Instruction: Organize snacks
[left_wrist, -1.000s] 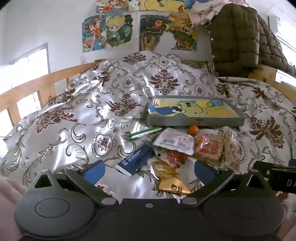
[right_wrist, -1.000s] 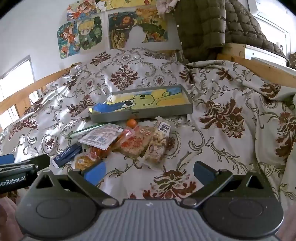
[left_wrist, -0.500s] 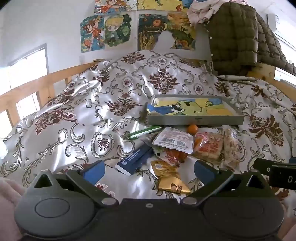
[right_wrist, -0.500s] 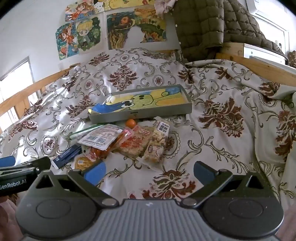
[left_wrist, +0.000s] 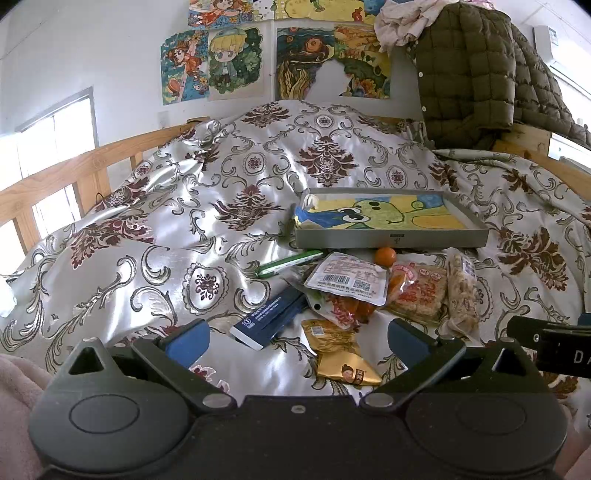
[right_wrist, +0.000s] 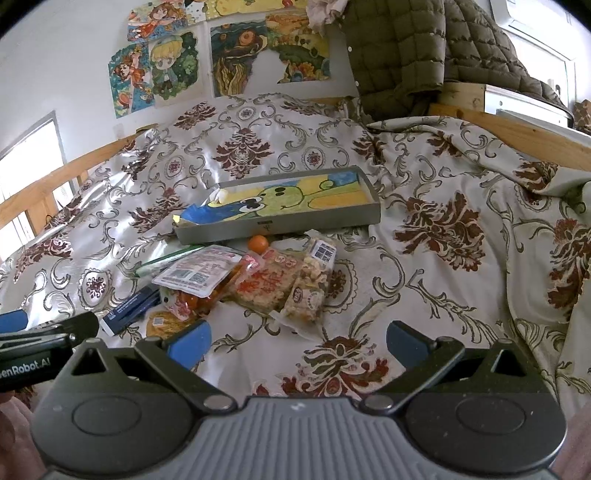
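Patterned bedspread (left_wrist: 184, 229) is filling the scene, with the grey tray (left_wrist: 391, 238) lying mid-bed and the snack packets (left_wrist: 369, 291) heaping against its near edge. Left gripper (left_wrist: 297, 338) and right gripper (right_wrist: 297, 338) are both hovering, jaws spread wide, gripping nothing.

tray (left_wrist: 391, 238) on bedspread (left_wrist: 147, 229) – snack pile (left_wrist: 369, 288) just before it | jacket (left_wrist: 469, 70) behind, right

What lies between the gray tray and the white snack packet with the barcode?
A small orange fruit lies between the gray tray and the white packet, close to the tray's front wall. Both wrist views show this; the right wrist view shows it plainly.
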